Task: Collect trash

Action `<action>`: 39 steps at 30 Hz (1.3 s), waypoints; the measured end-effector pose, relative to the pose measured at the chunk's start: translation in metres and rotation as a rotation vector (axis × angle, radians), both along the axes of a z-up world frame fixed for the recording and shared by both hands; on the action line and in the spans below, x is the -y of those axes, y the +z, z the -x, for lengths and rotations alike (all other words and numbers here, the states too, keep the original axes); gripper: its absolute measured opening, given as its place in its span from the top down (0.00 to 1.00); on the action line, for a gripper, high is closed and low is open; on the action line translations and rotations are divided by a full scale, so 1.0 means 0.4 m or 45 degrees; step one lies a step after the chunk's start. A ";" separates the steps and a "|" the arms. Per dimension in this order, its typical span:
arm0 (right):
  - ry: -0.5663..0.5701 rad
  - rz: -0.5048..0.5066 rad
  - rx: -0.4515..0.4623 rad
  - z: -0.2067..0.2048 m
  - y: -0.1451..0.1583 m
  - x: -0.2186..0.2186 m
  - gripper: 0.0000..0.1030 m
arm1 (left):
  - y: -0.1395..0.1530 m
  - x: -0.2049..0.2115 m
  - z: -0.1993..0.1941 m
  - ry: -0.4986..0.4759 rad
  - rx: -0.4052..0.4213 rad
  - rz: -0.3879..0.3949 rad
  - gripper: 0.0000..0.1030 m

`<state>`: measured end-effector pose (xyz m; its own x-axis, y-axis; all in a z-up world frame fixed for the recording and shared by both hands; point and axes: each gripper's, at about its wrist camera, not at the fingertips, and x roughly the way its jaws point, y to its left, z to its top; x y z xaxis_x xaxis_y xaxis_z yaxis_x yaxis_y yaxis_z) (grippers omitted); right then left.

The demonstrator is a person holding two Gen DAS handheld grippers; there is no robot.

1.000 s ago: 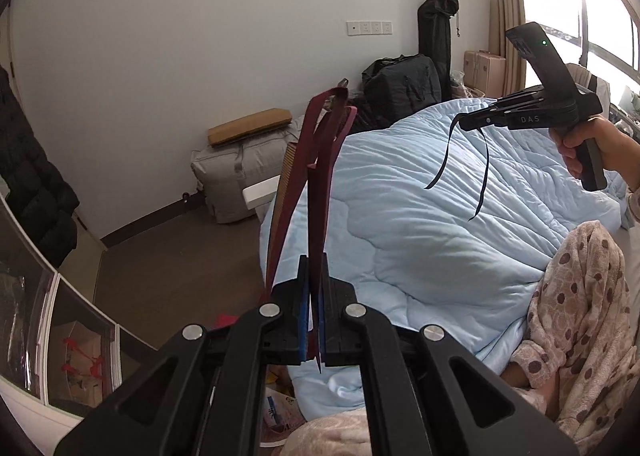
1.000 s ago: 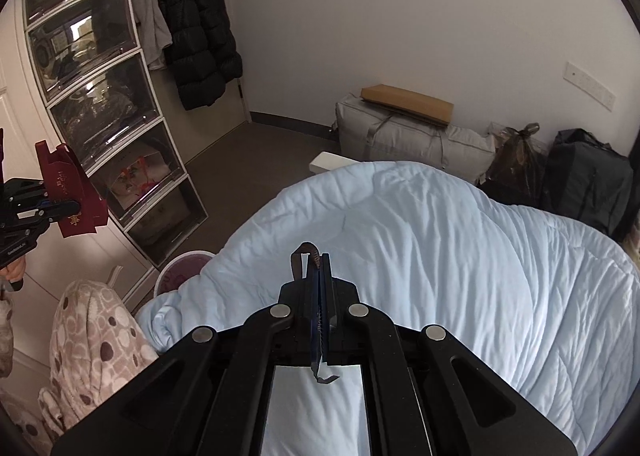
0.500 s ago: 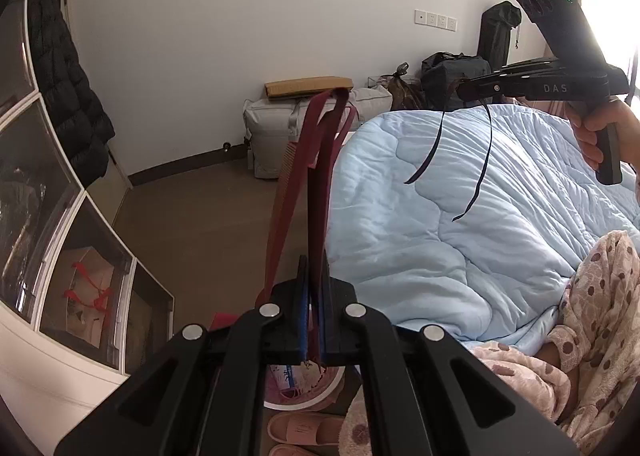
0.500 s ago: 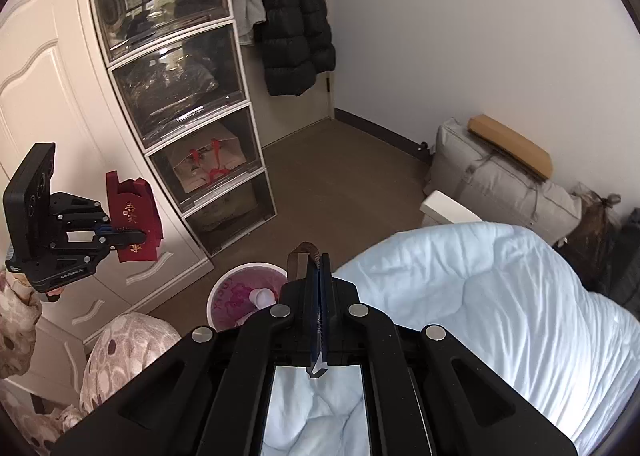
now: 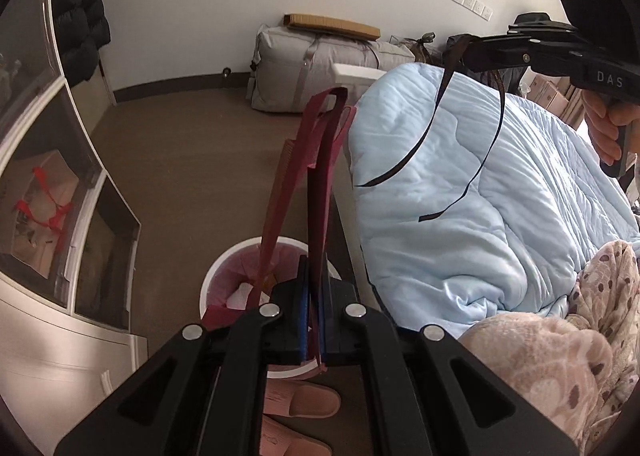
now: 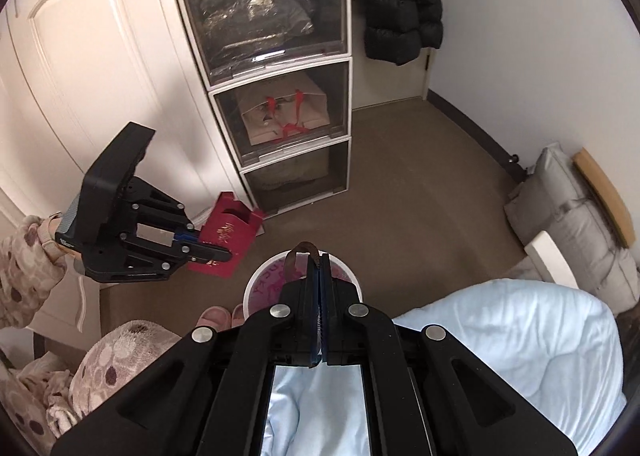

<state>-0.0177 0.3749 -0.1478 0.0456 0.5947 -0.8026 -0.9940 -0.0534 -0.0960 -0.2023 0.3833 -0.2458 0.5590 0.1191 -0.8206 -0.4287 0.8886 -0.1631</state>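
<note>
Above the floor beside the bed, my left gripper (image 5: 314,320) has its jaws clamped fully together on a dark red paper bag (image 6: 226,234). The bag is pinched flat between the pads; in the left wrist view its folded sides and handles (image 5: 320,143) extend forward beyond the fingertips. In the right wrist view it hangs in front of the lowest drawer of the drawer tower (image 6: 280,95).

My right gripper (image 6: 319,312) is also clenched completely, grasping a thin dark ribbon (image 5: 436,127). A short loop of it shows above the fingertips in the right wrist view. In the left wrist view two loose strands trail down over the light blue quilt (image 5: 500,195).

The white trash bin (image 6: 348,270), lined with a pink bag, stands on the brown floor (image 5: 192,159) between the drawer tower and the bed. Pink slippers (image 5: 304,408) lie just beside it. Both grippers appear over or near the bin's rim.
</note>
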 end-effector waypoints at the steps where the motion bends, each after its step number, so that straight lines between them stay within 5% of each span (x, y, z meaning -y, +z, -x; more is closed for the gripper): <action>1: 0.020 0.017 -0.009 0.001 -0.022 -0.018 1.00 | -0.025 -0.009 -0.002 -0.013 -0.011 0.011 0.97; 12: 0.222 0.215 -0.081 0.016 -0.267 -0.153 1.00 | -0.300 -0.095 -0.012 0.095 -0.117 0.216 0.97; 18: 0.352 0.270 -0.036 0.039 -0.334 -0.165 1.00 | -0.333 -0.085 -0.005 0.059 -0.162 0.156 0.96; 20: 0.379 0.281 -0.026 0.039 -0.345 -0.167 0.99 | -0.333 -0.076 -0.006 0.042 -0.176 0.133 0.92; 24: 0.440 0.284 0.004 0.047 -0.356 -0.157 0.99 | -0.333 -0.070 -0.008 0.013 -0.192 0.117 0.61; 26: 0.473 0.272 0.024 0.054 -0.353 -0.149 0.92 | -0.332 -0.058 -0.011 -0.004 -0.191 0.095 0.60; 27: 0.489 0.263 0.043 0.059 -0.351 -0.145 0.80 | -0.331 -0.056 -0.013 -0.012 -0.187 0.097 0.60; 29: 0.527 0.250 0.078 0.068 -0.344 -0.131 0.65 | -0.327 -0.059 -0.015 -0.011 -0.188 0.084 0.50; 31: 0.573 0.238 0.113 0.079 -0.337 -0.118 0.54 | -0.318 -0.053 -0.016 0.017 -0.195 0.034 0.28; 36: 0.638 0.169 0.230 0.099 -0.304 -0.087 0.13 | -0.281 -0.048 -0.011 0.077 -0.188 -0.022 0.11; 39: 0.617 0.135 0.275 0.106 -0.273 -0.067 0.07 | -0.245 -0.045 -0.005 0.129 -0.227 -0.058 0.07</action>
